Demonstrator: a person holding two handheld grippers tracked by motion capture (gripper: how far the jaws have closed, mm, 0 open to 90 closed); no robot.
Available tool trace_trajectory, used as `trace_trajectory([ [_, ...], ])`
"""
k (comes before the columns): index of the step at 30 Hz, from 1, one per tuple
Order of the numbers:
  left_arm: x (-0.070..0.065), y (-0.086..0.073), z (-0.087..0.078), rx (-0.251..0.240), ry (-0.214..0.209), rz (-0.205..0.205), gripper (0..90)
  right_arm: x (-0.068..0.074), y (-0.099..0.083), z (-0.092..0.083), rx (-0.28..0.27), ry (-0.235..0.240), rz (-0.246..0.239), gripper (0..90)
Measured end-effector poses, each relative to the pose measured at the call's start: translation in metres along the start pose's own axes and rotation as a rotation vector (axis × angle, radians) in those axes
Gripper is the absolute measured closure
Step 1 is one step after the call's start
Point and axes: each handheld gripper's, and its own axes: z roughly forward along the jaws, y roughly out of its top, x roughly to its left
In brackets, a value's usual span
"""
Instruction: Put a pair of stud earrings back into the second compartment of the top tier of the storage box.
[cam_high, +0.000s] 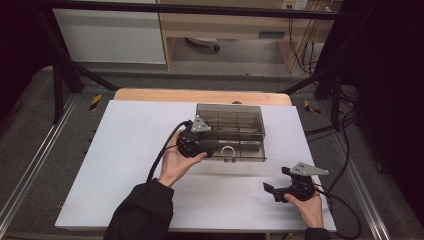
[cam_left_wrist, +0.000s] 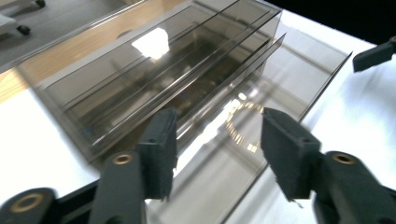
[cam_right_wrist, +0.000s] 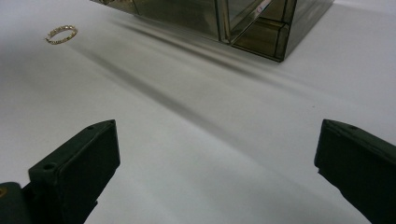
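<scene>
The smoky clear organizer box (cam_high: 231, 131) sits a bit right of center in the high view on the white table top (cam_high: 120, 165), with dividers inside and a pulled-out drawer (cam_high: 239, 151) along its lower edge. There are 2 gold rings here: 1 (cam_high: 228, 150) lying in the drawer, and 1 (cam_right_wrist: 61, 34) on the bare table, at the upper left of the right gripper view.

The left gripper (cam_high: 200, 147) is at the box's lower left corner. In its own view its jaws are apart with nothing pinched, and the ring in the drawer (cam_left_wrist: 243, 123) is a blurry gold loop in the gap beyond them.

The right gripper (cam_high: 279, 182) hangs at the lower right of the high view, well away from the box, jaws wide apart and holding nothing.

No brand, label or text I can read anywhere, too blurry.
</scene>
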Motion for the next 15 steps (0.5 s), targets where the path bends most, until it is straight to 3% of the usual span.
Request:
trace_trajectory([
  [15, 0.032, -0.043, -0.046, -0.018, 0.04, -0.047, 18.6, 0.0, 0.0, 0.0, 0.002, -0.001, 0.001, 0.7],
])
